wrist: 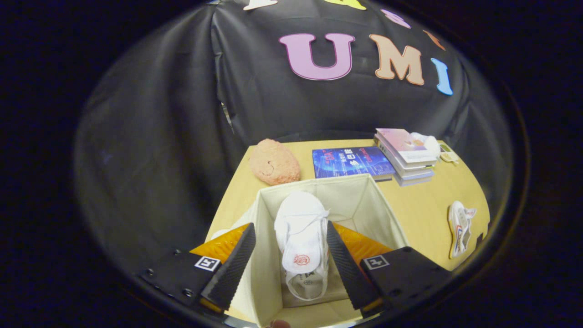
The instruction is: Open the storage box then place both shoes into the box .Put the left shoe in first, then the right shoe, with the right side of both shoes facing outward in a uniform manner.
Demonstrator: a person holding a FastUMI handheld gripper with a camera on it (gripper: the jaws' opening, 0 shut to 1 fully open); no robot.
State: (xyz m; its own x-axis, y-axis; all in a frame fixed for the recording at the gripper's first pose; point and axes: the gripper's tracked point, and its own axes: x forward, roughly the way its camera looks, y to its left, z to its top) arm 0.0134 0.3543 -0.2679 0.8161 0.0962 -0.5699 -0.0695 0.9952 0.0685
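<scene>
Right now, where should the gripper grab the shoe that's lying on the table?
Probably across its middle, coming down from above. The second shoe lies on its side on the table, so its narrow waist likely fits between the fingers. The gripper is open above the storage box.

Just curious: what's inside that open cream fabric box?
One white sneaker lies in the cream fabric box, between the open tool's fingers. The shoe hides the floor beneath it.

Table [423, 214] bears box [360, 200], shoe [460, 228], books [407, 157], plush [274, 162].
</scene>
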